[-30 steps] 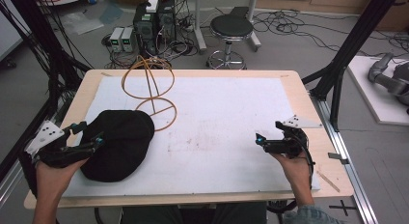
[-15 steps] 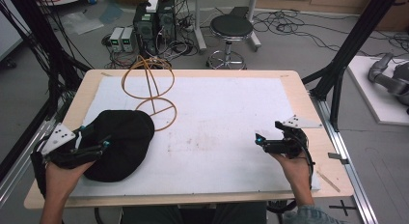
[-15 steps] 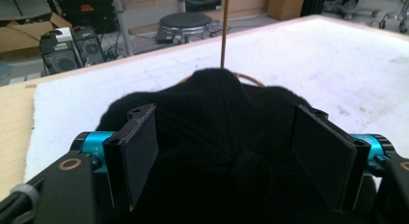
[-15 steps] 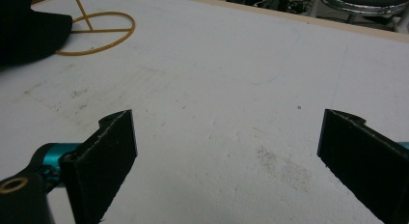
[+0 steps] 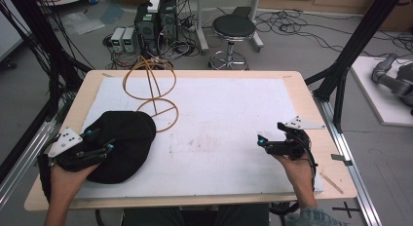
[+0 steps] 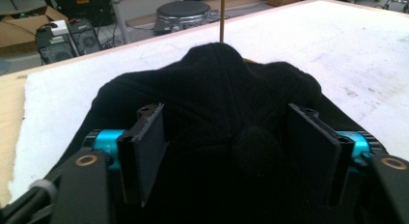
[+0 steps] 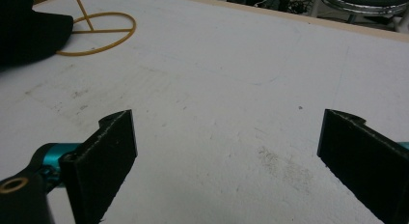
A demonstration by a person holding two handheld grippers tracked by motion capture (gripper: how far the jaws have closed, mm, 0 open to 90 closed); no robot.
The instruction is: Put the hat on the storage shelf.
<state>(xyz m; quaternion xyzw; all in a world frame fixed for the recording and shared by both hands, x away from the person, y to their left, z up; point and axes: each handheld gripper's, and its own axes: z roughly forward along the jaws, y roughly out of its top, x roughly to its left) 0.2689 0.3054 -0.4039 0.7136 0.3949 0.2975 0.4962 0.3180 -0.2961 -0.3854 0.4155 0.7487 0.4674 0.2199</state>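
The table [image 5: 302, 97] is a pale wooden board with a white mat [image 5: 229, 119] covering most of its top, scuffed with grey marks near the middle. On the mat's left side lies a black cap [image 5: 122, 143]. Just behind it, at the far left, stands an orange wire stand [image 5: 152, 92], whose round base ring touches the cap's edge.

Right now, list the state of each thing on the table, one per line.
Black hat: lying flat on the white mat, crown up, between the left claw's jaws.
Wire hat stand: upright, bare, its base ring beside the hat.
Left claw: open, jaws astride the hat, not closed on it.
Right claw: open, holding nothing, over bare mat.
White mat: flat, scuffed.
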